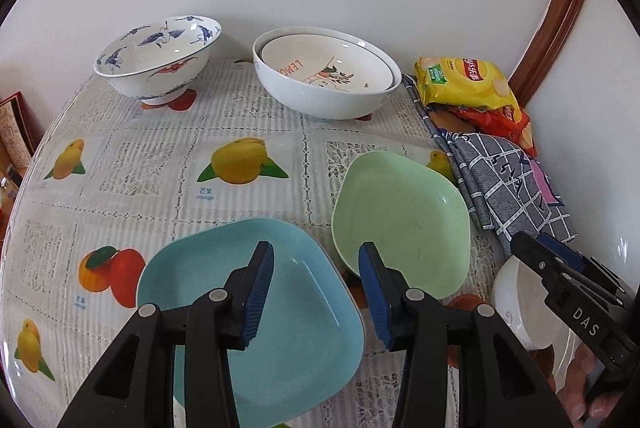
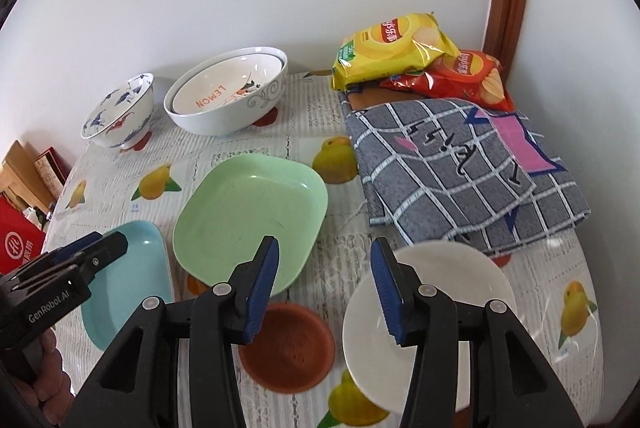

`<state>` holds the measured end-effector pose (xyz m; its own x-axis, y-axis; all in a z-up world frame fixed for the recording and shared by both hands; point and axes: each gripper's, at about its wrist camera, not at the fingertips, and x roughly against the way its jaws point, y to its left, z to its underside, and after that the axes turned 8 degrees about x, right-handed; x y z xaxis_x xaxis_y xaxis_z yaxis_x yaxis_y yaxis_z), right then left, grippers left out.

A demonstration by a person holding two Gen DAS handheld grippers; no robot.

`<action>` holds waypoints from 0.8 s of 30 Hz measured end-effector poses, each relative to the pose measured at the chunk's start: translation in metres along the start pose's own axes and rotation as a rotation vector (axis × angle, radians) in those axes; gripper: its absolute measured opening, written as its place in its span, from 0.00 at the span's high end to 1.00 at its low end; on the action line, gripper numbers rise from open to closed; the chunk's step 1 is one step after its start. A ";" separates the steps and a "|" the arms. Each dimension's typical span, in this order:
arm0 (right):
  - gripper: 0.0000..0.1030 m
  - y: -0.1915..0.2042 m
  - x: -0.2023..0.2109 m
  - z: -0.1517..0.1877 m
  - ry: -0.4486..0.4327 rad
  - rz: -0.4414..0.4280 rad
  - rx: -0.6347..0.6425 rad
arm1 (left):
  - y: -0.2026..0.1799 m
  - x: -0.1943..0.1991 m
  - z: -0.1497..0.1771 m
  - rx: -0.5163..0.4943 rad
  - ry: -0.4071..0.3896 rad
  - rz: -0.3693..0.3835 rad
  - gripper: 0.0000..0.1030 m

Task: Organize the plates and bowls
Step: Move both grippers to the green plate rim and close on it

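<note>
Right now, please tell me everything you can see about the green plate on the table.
The green plate is pale green, squarish with rounded corners and a shallow raised rim, and looks like matte plastic or melamine. It is empty, with faint dark marks inside. It seems tilted: its near edge appears to rest on the brown saucer, though the contact is partly hidden. It sits on the fruit-print tablecloth, right of the blue plate, apart from it. Neither gripper touches it.

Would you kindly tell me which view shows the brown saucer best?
The right wrist view: the brown saucer lies nearly whole between the green plate and white plate. The left wrist view shows only a sliver behind a gripper finger.
</note>
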<state>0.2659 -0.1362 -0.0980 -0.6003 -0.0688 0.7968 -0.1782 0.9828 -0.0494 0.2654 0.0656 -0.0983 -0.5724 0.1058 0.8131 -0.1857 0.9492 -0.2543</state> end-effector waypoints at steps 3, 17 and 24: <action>0.54 0.001 -0.014 -0.006 0.010 -0.018 0.000 | -0.002 -0.012 -0.005 -0.004 0.007 -0.008 0.59; 0.60 0.009 -0.077 -0.019 0.087 -0.005 0.031 | -0.013 -0.063 -0.023 -0.014 0.059 0.007 0.60; 0.62 0.002 -0.092 -0.020 0.118 0.017 0.031 | -0.020 -0.082 -0.023 -0.032 0.085 0.009 0.60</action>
<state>0.3370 -0.1244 -0.1594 -0.5078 -0.0294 0.8610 -0.1935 0.9778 -0.0807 0.3345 0.0452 -0.1476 -0.5034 0.1379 0.8530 -0.1547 0.9568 -0.2460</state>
